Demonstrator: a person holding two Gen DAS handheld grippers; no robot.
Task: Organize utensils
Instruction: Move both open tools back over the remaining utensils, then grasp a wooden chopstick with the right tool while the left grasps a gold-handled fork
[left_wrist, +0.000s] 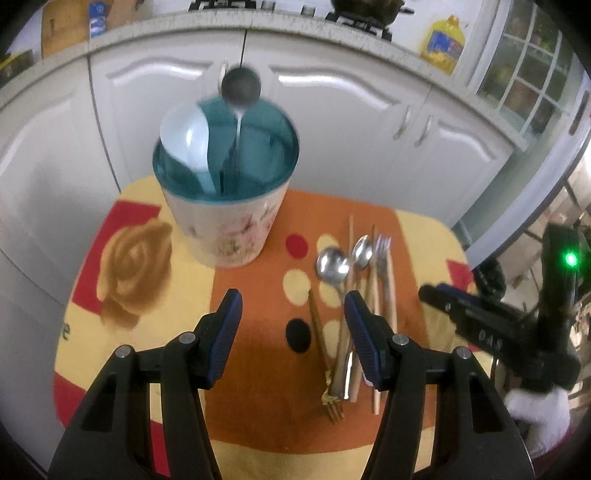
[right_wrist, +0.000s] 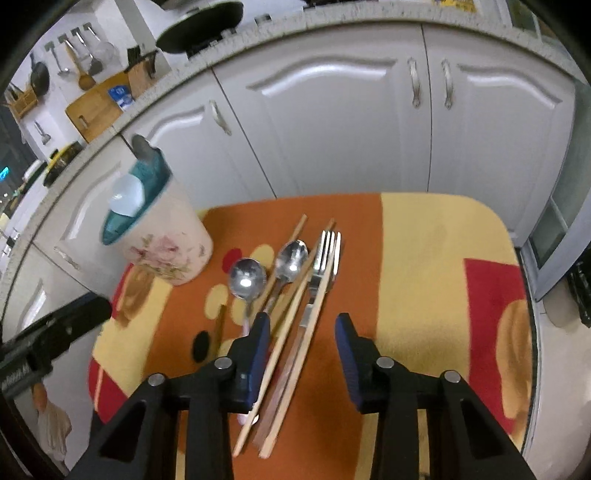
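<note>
Cutlery (right_wrist: 288, 291) lies bunched on the worktop (right_wrist: 436, 258) beside the holder (left_wrist: 225, 206); both hand-held grippers, left (left_wrist: 293, 332) and right (right_wrist: 301, 350), hover wide open, empty. Overlapping chopsticks (right_wrist: 295, 332) risk a double pick or scatter

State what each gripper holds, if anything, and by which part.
Nothing is held. The left gripper and the right gripper are both open and empty above the utensils.
</note>
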